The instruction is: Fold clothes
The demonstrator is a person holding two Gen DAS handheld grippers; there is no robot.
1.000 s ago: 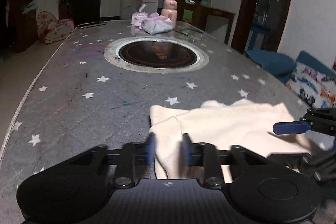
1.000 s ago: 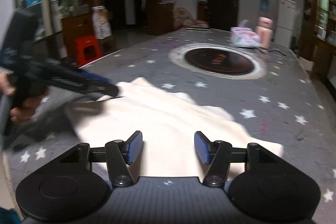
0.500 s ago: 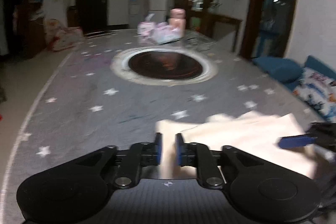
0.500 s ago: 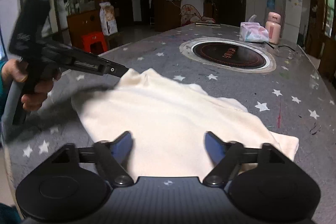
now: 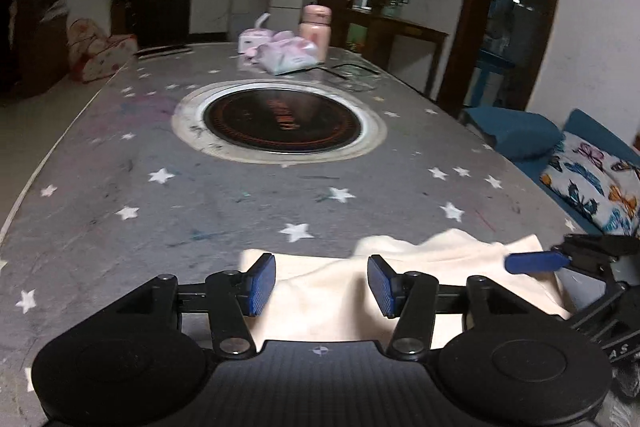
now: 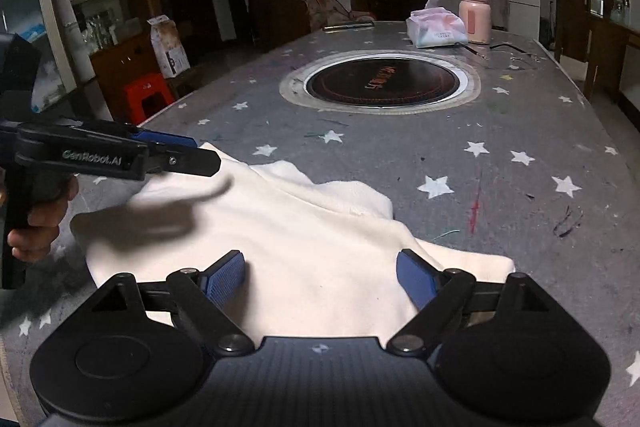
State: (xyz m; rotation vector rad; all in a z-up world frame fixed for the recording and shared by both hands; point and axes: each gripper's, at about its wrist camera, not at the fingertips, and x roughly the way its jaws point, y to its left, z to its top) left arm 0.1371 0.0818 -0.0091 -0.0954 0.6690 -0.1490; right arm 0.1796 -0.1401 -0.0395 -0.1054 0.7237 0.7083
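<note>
A cream-white garment (image 6: 288,247) lies folded and rumpled on the near end of the grey star-patterned table (image 6: 500,187). It also shows in the left wrist view (image 5: 324,291). My left gripper (image 5: 321,285) is open and empty, its blue pads above the garment's left part. From the right wrist view it (image 6: 188,155) hovers over the garment's far left corner. My right gripper (image 6: 320,281) is wide open and empty over the garment's near edge. In the left wrist view its blue fingertip (image 5: 532,262) sits over the garment's right end.
A round black hotplate (image 5: 280,121) with a metal rim is set in the table's middle. A tissue pack (image 6: 436,29) and a pink bottle (image 6: 475,13) stand at the far end. A blue sofa with a butterfly cushion (image 5: 592,183) is right of the table; a red stool (image 6: 146,97) is left.
My left gripper was shut on the garment's edge half a second ago and has opened and let go. My right gripper has stayed open and widened slightly. The garment has settled flat.
</note>
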